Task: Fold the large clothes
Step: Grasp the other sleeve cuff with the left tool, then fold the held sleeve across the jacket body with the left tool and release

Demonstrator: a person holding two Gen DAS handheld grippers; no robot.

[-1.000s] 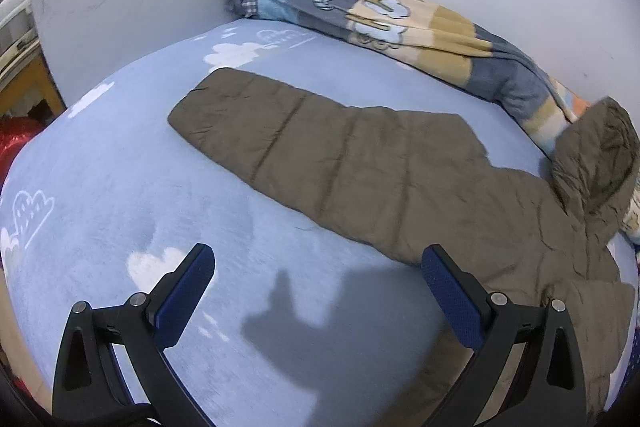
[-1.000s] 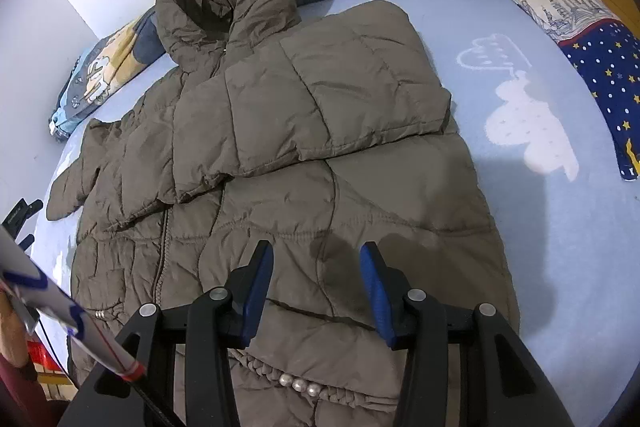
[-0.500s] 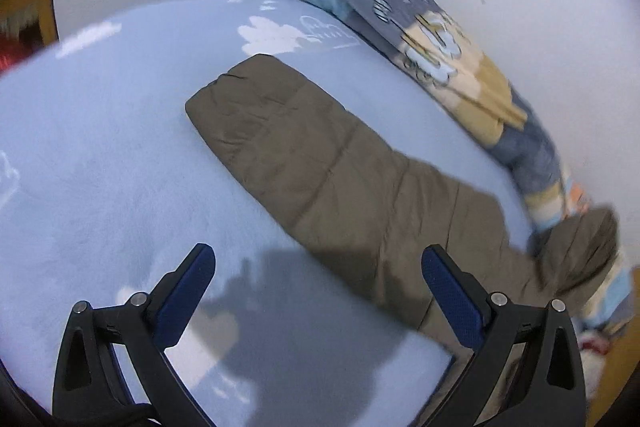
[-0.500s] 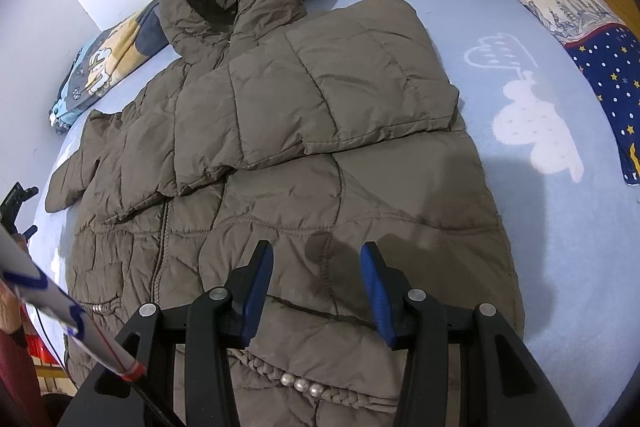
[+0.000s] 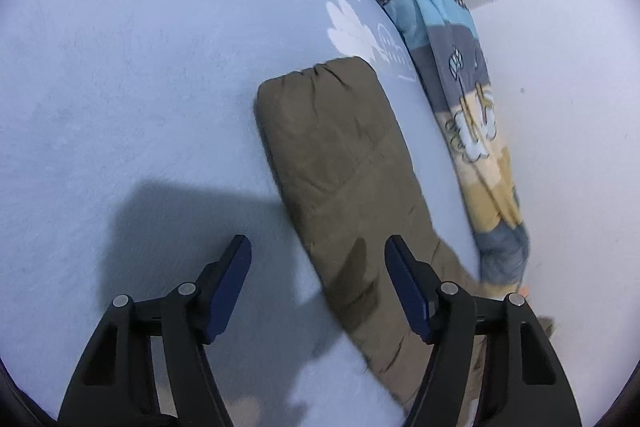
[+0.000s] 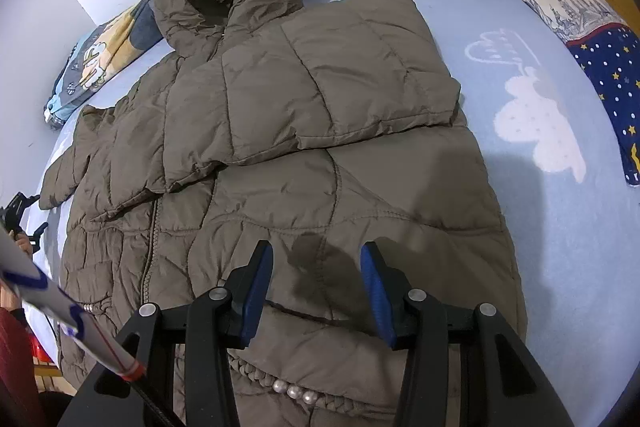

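Left gripper [image 5: 318, 281] now low over outstretched sleeve [image 5: 340, 163] at frame centre, jaws just narrowed yet clear of fabric; right gripper [image 6: 316, 281] half-spread above brown puffer jacket [image 6: 280, 147], pinching nothing; sleeve fold likely next

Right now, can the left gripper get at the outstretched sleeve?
Probably yes. The left gripper hovers over the outstretched sleeve, which lies flat on the blue sheet with nothing on it. Its jaws have just been closing, not yet pinching fabric.
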